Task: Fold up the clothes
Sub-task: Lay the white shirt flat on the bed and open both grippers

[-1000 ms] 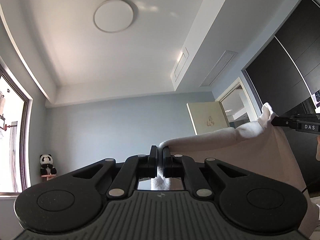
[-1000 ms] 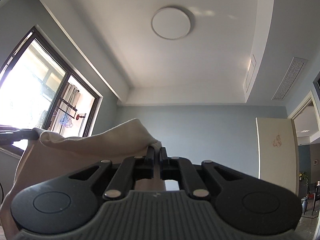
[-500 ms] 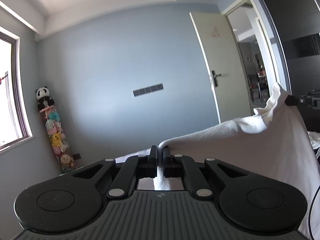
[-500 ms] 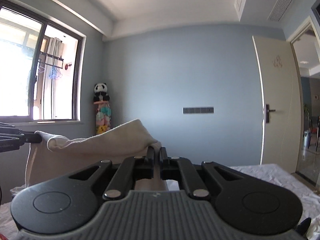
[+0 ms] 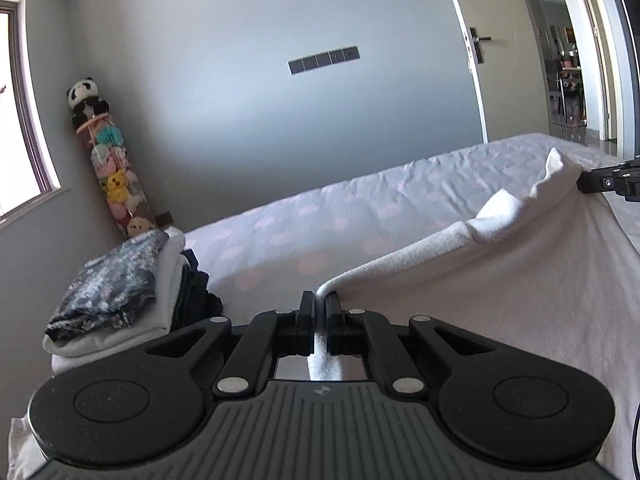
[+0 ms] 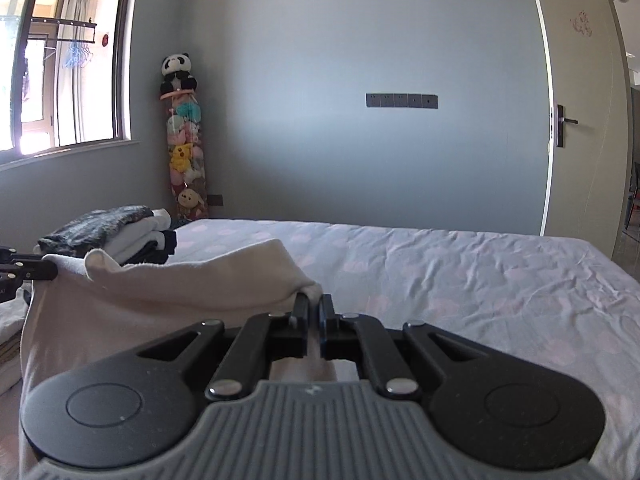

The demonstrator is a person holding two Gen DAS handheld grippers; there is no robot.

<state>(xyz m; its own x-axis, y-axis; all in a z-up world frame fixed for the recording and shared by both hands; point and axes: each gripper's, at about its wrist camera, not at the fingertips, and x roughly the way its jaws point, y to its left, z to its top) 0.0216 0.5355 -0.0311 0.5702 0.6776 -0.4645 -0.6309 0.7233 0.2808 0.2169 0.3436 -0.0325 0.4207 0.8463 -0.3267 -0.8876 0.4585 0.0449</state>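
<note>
A cream white garment (image 5: 500,280) hangs stretched between my two grippers above the bed. My left gripper (image 5: 320,300) is shut on one upper corner of it, the cloth pinched between its pads. The right gripper (image 6: 314,304) is shut on the other corner of the garment (image 6: 168,288), which drapes to the left in its view. Each gripper's tip shows at the edge of the other's view: the right one (image 5: 608,186) at the far right, the left one (image 6: 24,270) at the far left. The lower part of the garment is hidden below the grippers.
A bed (image 6: 460,280) with a pale sheet printed with pink shapes spreads ahead. A stack of folded clothes (image 5: 120,292) with a dark patterned piece on top sits at its left. A column of plush toys (image 6: 184,140) stands in the corner, a window at left, a door (image 6: 580,100) at right.
Both grippers have swung down from pointing at the ceiling to facing the wall and bed, carrying the stretched garment down with them. Both stayed shut on its corners.
</note>
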